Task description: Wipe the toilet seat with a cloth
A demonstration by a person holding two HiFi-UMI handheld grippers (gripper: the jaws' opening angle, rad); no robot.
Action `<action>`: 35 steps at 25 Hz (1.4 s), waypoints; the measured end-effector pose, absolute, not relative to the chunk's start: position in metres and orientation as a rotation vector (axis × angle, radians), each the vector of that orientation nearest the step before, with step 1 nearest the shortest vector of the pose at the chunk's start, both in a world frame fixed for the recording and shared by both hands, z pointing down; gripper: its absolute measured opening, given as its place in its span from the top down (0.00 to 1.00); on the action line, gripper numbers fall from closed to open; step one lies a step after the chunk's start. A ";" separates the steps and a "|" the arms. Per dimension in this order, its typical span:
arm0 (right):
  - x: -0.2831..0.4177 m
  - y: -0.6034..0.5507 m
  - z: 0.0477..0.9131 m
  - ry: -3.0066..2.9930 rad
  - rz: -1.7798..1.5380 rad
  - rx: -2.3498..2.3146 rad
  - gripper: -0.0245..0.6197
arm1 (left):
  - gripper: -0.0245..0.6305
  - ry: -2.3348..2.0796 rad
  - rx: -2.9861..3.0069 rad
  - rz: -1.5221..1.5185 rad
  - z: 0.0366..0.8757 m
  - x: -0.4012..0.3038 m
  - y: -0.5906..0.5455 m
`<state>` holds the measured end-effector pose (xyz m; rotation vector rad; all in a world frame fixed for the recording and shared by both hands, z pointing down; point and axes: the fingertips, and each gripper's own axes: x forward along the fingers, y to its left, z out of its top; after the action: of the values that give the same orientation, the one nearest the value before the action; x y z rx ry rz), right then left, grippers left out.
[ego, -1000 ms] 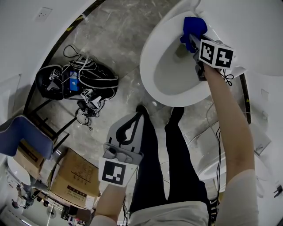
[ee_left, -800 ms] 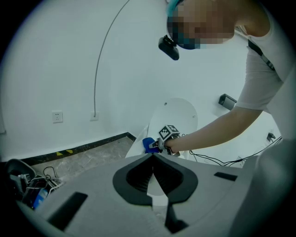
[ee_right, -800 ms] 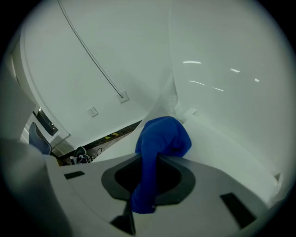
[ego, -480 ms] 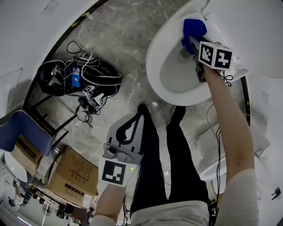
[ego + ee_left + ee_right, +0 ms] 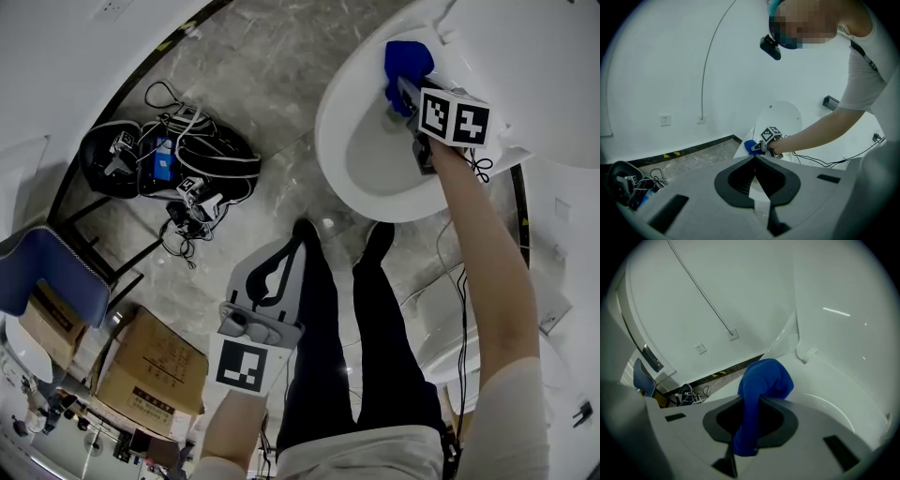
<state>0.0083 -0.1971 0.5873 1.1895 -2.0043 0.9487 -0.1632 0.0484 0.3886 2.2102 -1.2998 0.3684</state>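
Note:
The white toilet seat [image 5: 330, 141] fills the upper right of the head view, its lid [image 5: 525, 66] raised behind it. My right gripper [image 5: 401, 86] is shut on a blue cloth [image 5: 405, 62], which rests against the seat's far rim near the hinge. In the right gripper view the cloth [image 5: 761, 390] bulges out between the jaws over the seat [image 5: 834, 394]. My left gripper [image 5: 281, 255] hangs low over the person's legs, away from the toilet, jaws shut and empty. From the left gripper view I see the right gripper [image 5: 761, 146] with the cloth [image 5: 751, 146] on the seat.
A black bag with tangled cables [image 5: 173, 169] lies on the marble floor at left. A blue chair [image 5: 42, 277] and cardboard boxes [image 5: 150, 370] stand at lower left. A cable [image 5: 459, 309] trails beside the toilet base. The curved white wall [image 5: 66, 84] borders the floor.
The head view has shifted slightly, so the toilet sits a little further right. The right gripper with the cloth has edged up along the seat's far rim. The left gripper has not moved.

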 end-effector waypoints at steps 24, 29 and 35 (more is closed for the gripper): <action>-0.046 -0.144 0.588 -2.090 0.861 0.865 0.88 | 0.95 -1.363 2.206 0.347 0.381 -0.166 0.055; -0.057 -0.126 0.588 -2.104 0.840 0.781 0.88 | 0.95 -1.363 2.207 0.352 0.380 -0.162 0.059; -0.063 -0.113 0.588 -2.124 0.830 0.718 0.88 | 0.95 -1.369 2.203 0.355 0.381 -0.157 0.063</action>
<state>-0.0634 -0.1129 0.5878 0.7175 -2.1240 0.8304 -0.1568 0.0627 0.3807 2.2034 -1.3691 0.3552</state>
